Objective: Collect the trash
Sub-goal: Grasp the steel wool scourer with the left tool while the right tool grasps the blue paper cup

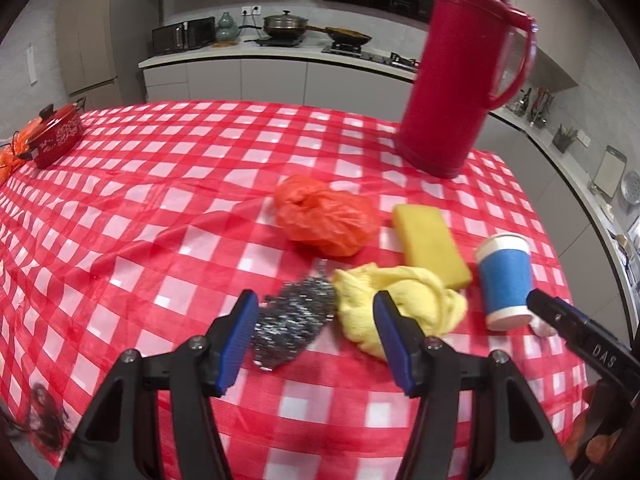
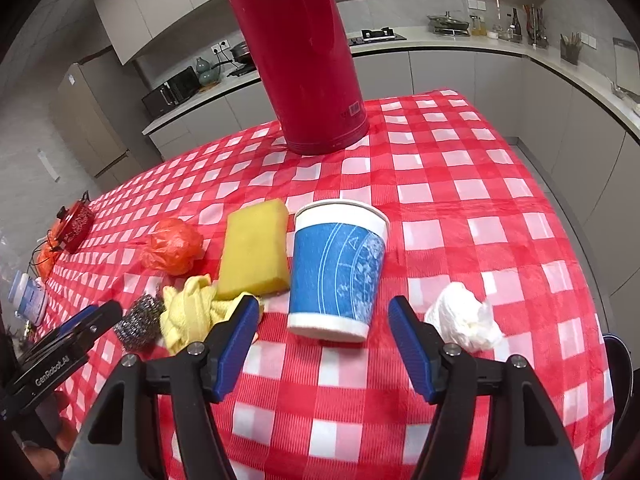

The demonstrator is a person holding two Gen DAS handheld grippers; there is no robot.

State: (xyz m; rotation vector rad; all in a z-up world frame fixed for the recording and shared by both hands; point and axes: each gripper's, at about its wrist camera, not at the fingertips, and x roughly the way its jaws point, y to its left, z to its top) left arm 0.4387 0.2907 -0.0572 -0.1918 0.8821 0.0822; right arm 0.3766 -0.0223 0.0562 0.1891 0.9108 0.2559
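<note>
On the red checked tablecloth lie a crumpled orange plastic bag, a steel wool pad, a yellow cloth, a yellow sponge, a blue paper cup and a crumpled white tissue. My left gripper is open, with the steel wool and cloth just ahead between its fingers. My right gripper is open, the cup standing just ahead between its fingers, the tissue outside its right finger.
A tall red thermos stands behind the items. A small red pot sits at the table's far left. A dark tuft of hair-like debris lies at the near left edge. Kitchen counters run behind.
</note>
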